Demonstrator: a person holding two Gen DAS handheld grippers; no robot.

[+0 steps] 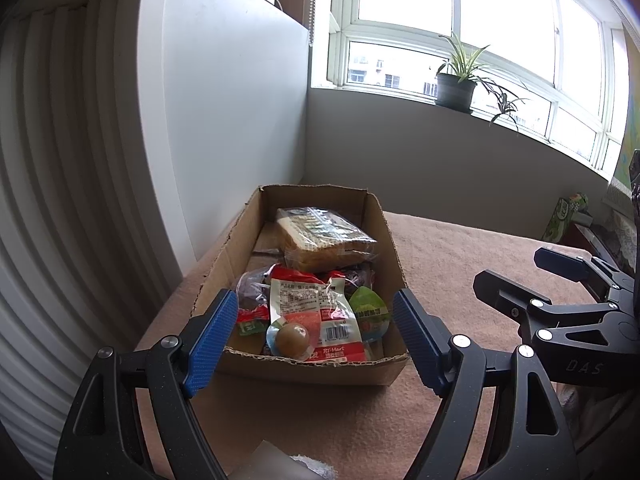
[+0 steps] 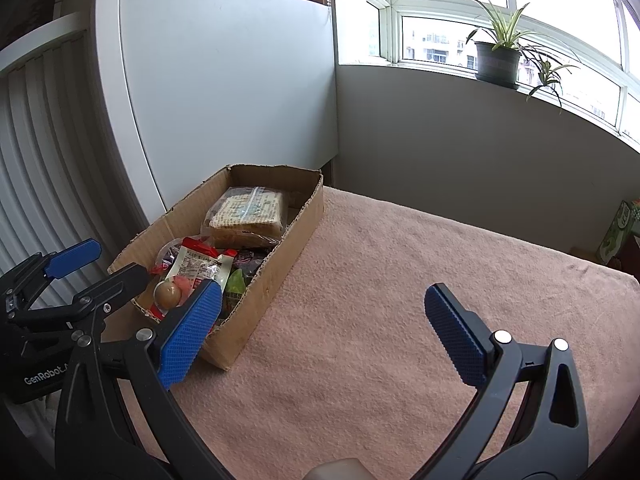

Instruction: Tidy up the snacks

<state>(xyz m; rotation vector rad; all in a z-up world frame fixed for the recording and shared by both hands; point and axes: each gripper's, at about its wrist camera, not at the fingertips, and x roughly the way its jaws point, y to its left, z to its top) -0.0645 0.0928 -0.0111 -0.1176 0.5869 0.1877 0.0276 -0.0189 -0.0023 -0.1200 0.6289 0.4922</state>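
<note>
A pink cloth [image 2: 400,300] covers the counter, and a cardboard box [image 1: 394,248] sits at its left edge against the white wall. Inside lie wrapped bread [image 1: 324,240], a red-and-white packet [image 1: 316,308], a green jelly cup [image 1: 370,310] and an egg [image 1: 293,339]. The left claw [image 1: 314,344] and right claw [image 2: 324,332] hover spread and empty, near the box's front end.

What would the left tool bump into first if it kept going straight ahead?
Probably the box: its near wall sits right between the open left tool's pads, with the snacks just behind. Depth is hard to judge here.
</note>
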